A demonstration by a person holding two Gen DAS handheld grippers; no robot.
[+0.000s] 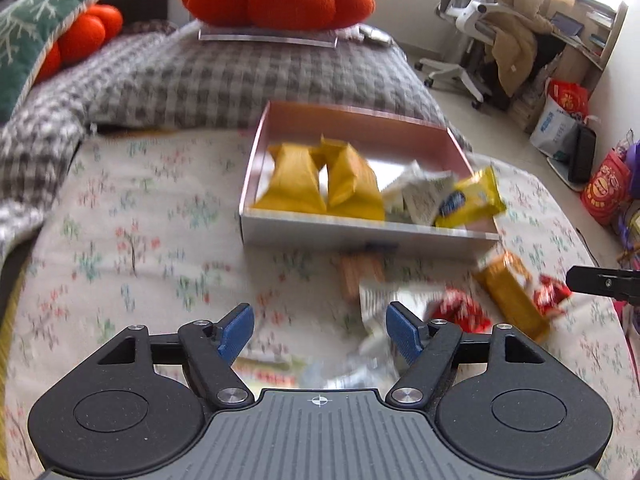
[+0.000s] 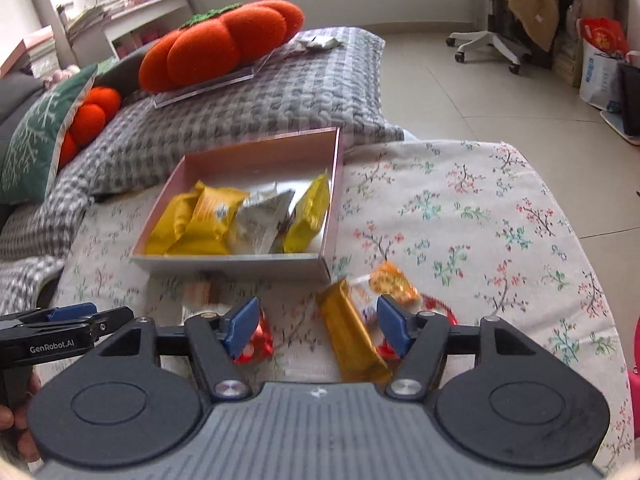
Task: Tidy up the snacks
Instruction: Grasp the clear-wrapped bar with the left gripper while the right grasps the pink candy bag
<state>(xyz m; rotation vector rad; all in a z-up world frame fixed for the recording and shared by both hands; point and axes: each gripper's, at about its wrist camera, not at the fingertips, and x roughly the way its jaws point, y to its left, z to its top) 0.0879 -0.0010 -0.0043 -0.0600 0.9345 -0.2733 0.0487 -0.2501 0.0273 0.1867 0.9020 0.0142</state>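
The pink box (image 2: 334, 184) is the fixed mark here: it sits on the flower-print cloth (image 2: 480, 216) with several snacks already in it — yellow packets (image 2: 200, 220), a silver-white packet (image 2: 262, 216) and another yellow one against its right wall. Loose snacks lie on the cloth just in front of the box's near wall, so the sorting looks partly done and the step in hand is reaching for the next pieces.

The right gripper (image 2: 318, 326) hovers over that loose group with its fingers parted and empty. A long gold bar (image 2: 352, 336) lies between them, slanting away from the box's near right corner, with no blue pad seen pressing on it. A red-wrapped sweet (image 2: 256, 340) shows beside the left finger, another red wrapper (image 2: 440, 308) beyond the right one, and an orange packet (image 2: 392, 282) sits nearer the box corner.

The left gripper (image 1: 320, 332) is likewise released and holding nothing. In front of the box's near wall, a white wrapper (image 1: 376, 300) lies just by its right finger, and a tan packet (image 1: 360, 276) sits closer to the box — both are blurred.

My judgement: the next move calls for the right fingers to come down squarely astride the gold bar, clench across its narrow width, then lift it over the box's near wall. The crowding red sweets could get caught in the grip.
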